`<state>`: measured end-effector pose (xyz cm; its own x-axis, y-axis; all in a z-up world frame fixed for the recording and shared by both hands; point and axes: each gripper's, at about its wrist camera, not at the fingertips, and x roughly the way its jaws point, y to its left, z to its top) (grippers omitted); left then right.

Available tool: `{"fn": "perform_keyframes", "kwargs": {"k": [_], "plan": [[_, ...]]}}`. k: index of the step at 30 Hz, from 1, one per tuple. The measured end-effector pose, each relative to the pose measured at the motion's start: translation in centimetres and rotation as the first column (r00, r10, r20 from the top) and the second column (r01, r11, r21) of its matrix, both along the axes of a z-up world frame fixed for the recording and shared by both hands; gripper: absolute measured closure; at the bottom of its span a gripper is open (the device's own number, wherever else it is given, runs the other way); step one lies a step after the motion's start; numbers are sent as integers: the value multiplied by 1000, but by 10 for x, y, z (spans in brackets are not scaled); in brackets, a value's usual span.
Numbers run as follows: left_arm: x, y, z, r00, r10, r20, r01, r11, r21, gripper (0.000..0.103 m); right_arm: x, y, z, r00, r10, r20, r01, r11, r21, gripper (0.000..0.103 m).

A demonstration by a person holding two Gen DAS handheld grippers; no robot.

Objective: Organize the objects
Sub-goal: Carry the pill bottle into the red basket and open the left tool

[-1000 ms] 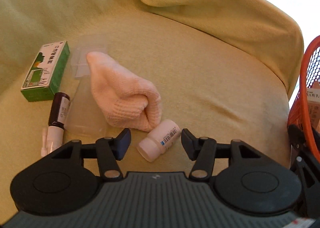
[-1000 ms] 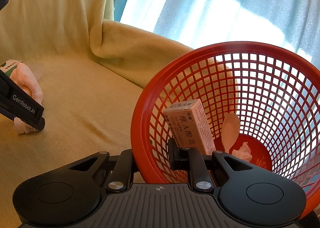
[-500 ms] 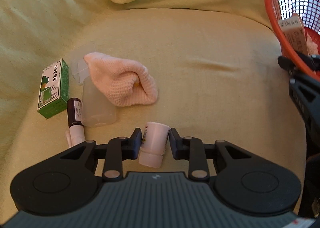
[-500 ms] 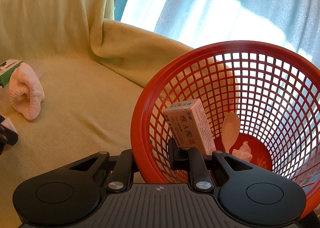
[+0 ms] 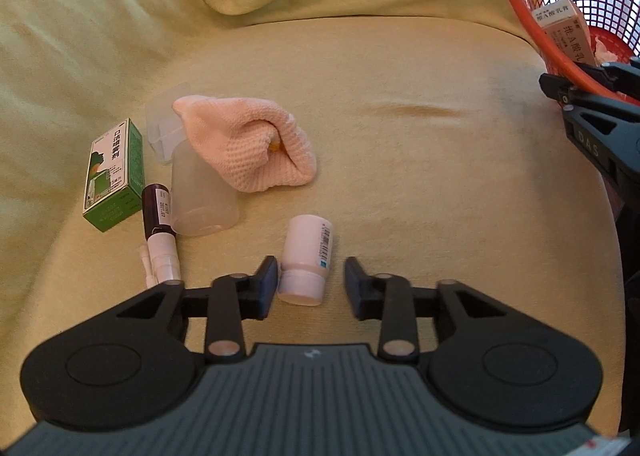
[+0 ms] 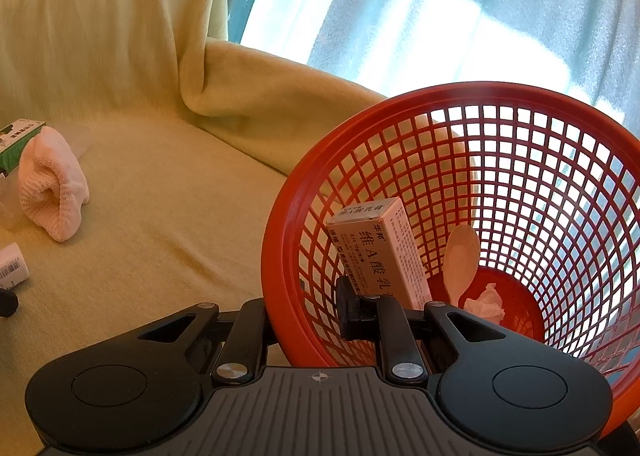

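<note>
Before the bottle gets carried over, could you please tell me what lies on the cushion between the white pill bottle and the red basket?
Nothing: in the left wrist view, only bare yellow-green cushion cover lies between the white pill bottle and the red basket.

Left wrist view sits on the left gripper (image 5: 308, 280), looks steeply down, close over the yellow-green blanket (image 5: 400, 159). Right wrist view sits on the right gripper (image 6: 304, 312), angled shallower, close against the red basket (image 6: 280, 256), facing the curtained window (image 6: 440, 15). Shared: pink cloth (image 5: 248, 155) (image 6: 52, 187), white bottle (image 5: 306, 256) (image 6: 12, 268), green box (image 5: 114, 175) (image 6: 16, 139), basket at left view's right edge.
</note>
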<state>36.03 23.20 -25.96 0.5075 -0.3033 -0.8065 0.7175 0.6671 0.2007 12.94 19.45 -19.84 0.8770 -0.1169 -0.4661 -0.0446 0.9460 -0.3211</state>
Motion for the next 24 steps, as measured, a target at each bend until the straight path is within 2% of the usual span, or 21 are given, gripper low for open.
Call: {"fn": "perform_keyframes", "kwargs": {"k": [6,15,20,24], "plan": [[-1,-2,12,999,-16,31,15,999,28,81,0,0,0,1000,0,0,0,1000,1,90],[-10,-15,62,982,-163,95,154,984,89,81,0,1,0,1000,1,-2,-1,1000,-5,90],[-21,-31,92,952,-279,125,264,956,125,81,0,0,0,1000,0,0,0,1000,1,90],[-31,-52,120,913,-380,151,363,923,129,81,0,0,0,1000,-1,-1,1,1000,0,90]]}}
